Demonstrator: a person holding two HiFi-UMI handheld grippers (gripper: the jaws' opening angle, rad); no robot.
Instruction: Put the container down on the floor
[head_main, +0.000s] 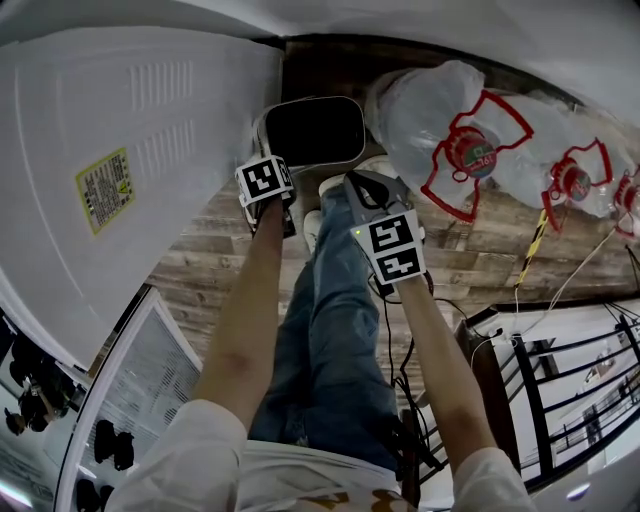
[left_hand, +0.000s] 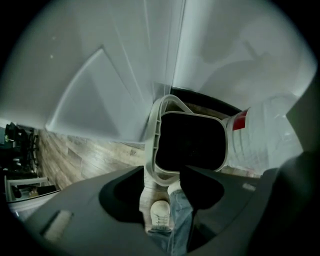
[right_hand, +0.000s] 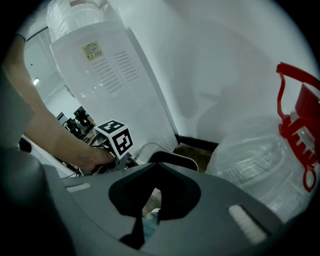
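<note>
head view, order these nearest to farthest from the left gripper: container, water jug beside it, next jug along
1. container, right at the left gripper's jaws.
2. water jug, just to the container's right.
3. next jug, farther right along the wall.

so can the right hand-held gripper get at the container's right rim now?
Probably yes. The right hand-held gripper, empty with jaws together, is close to the container with nothing between. The left hand-held gripper grips the opposite rim; the water jug sits aside. It would need opening first.
</note>
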